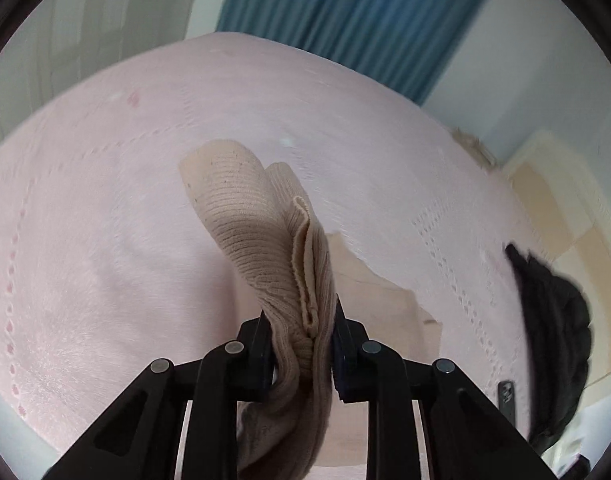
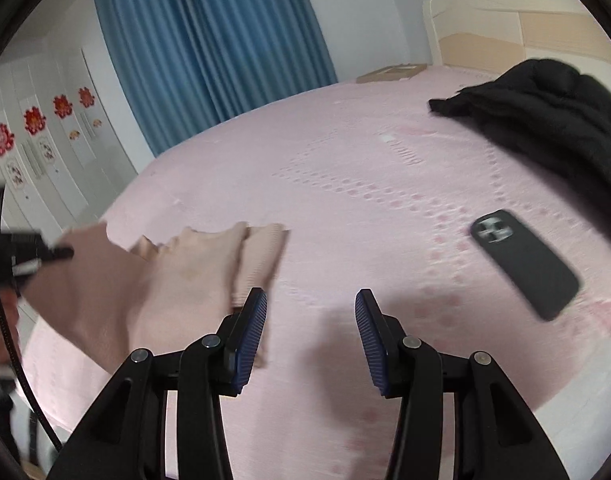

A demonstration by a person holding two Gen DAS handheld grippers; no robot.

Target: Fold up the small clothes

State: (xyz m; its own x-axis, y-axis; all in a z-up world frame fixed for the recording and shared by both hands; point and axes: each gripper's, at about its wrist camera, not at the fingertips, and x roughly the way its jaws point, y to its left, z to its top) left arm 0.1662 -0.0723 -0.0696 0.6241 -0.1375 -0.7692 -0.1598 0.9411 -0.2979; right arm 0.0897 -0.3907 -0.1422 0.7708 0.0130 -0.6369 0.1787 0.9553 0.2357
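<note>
Beige knit garment point(image 1: 265, 240) hangs bunched from the left gripper point(image 1: 303, 344), clamped on it above the pink bedspread point(image 1: 105, 240); soft, light, probably stretchy, so pinch hems or corners; right gripper point(image 2: 311, 336) gapes empty beside it.

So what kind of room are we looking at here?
Most likely a bedroom: a bed under a pink bedspread with a cream headboard, blue curtains, and white wardrobe doors with red flower decorations.
</note>
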